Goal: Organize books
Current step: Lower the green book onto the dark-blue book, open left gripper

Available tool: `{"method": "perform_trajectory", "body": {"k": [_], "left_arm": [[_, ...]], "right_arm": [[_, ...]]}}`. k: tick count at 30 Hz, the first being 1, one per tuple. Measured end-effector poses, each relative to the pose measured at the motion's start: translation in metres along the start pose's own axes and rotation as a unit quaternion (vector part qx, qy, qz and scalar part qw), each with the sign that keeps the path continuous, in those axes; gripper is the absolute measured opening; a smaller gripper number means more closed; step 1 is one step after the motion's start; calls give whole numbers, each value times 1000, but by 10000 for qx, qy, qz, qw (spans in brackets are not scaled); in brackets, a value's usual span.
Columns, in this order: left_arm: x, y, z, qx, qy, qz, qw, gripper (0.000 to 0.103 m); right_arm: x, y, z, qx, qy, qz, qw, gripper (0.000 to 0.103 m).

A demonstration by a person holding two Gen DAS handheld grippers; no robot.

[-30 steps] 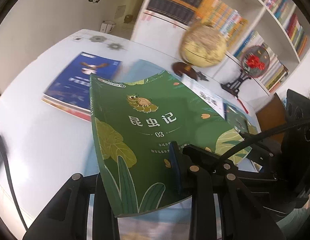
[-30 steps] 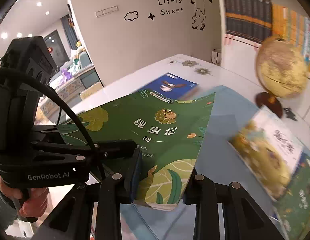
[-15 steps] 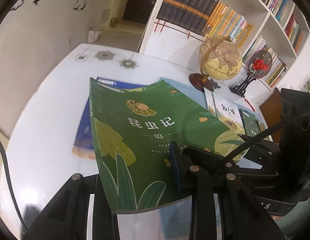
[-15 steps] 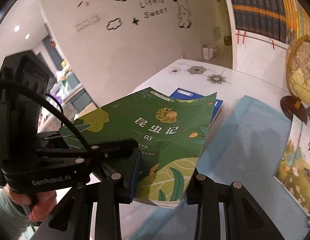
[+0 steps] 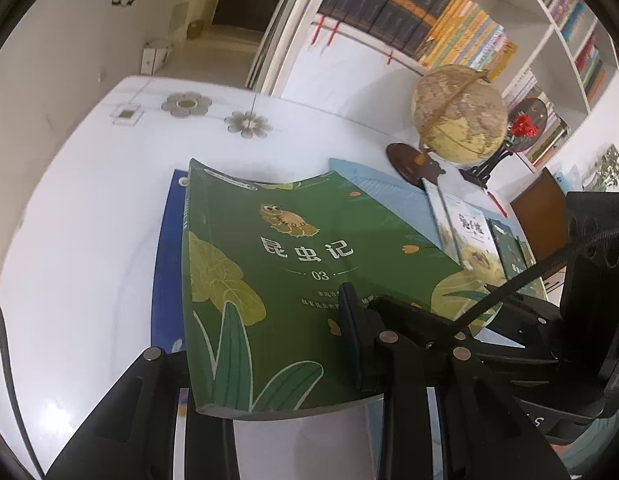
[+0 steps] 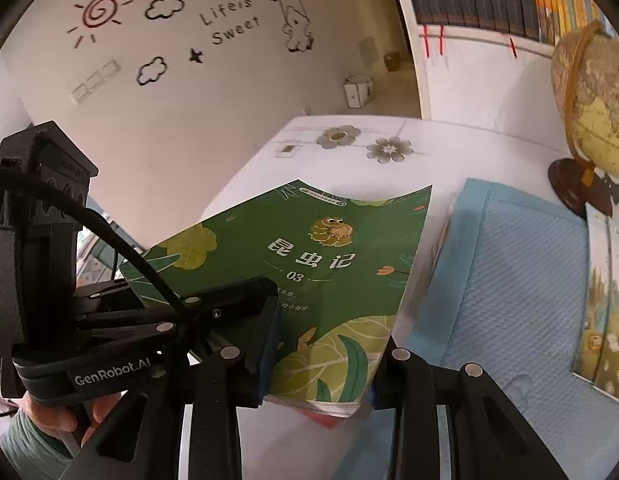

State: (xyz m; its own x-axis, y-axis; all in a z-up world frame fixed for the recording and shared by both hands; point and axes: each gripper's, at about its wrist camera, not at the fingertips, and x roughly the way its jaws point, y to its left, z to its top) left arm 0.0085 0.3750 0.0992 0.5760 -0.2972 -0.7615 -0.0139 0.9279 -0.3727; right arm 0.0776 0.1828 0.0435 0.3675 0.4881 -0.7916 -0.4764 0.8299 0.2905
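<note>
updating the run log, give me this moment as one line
left gripper: shut on green book | right gripper: shut on green book | book: above blue book | not released

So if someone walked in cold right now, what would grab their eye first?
The green book with the owl on its cover, front and centre, clamped along its near edge by both the left tongs and the right tongs and held over a blue book on the white table. Next, the yellow globe standing at the table's far right before the packed bookshelf.
</note>
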Motion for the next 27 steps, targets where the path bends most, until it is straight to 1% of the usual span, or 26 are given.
{"method": "perform_trajectory", "body": {"k": [4, 8, 14, 16, 18, 22, 27], "left_arm": [[9, 10, -1, -69, 68, -14, 10000, 28], [15, 19, -3, -124, 211, -58, 9997, 29], [20, 34, -9, -372, 335, -162, 9986, 32], [19, 36, -14, -388, 368, -90, 9985, 37], [18, 40, -19, -412, 401, 71, 9983, 42], [14, 56, -34, -711, 457, 209, 9962, 41], [13, 69, -48, -882, 521, 500, 9935, 41]], "right_arm": [[11, -3, -2, 228, 129, 58, 9996, 33], [17, -1, -8, 233, 173, -43, 9996, 33], [28, -3, -12, 383, 293, -74, 9988, 33], [31, -4, -13, 414, 340, -82, 9985, 33], [35, -5, -15, 438, 388, -101, 9982, 33], [41, -4, -20, 450, 477, -120, 9978, 33], [51, -9, -29, 533, 687, -77, 9962, 33]]}}
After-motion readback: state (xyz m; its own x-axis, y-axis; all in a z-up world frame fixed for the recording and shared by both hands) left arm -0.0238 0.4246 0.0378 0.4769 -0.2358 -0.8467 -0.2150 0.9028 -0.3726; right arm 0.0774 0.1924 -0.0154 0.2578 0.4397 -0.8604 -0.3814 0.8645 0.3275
